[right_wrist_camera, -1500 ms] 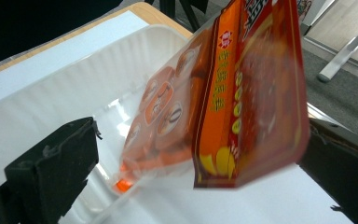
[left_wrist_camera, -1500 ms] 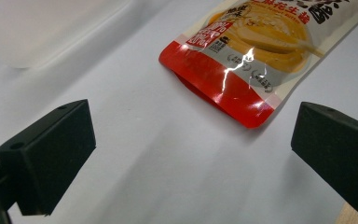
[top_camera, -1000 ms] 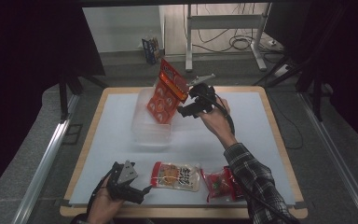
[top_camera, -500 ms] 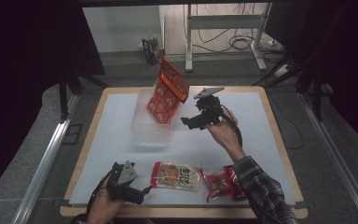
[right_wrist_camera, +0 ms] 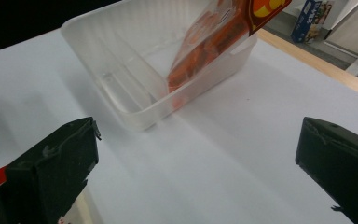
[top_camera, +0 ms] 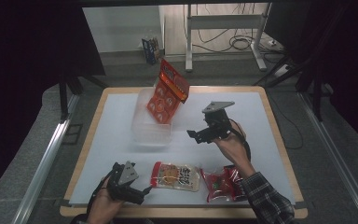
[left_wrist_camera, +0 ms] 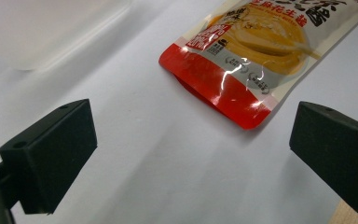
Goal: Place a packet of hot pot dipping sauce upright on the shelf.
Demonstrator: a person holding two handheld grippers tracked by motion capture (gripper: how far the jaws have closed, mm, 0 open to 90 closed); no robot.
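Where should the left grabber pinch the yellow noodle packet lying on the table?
Probably the packet's red end edge, the end nearest the left gripper. The packet lies flat on the white table, so its thin sealed edge is the easiest part to catch. Come in low from the left, one open jaw above and one below.
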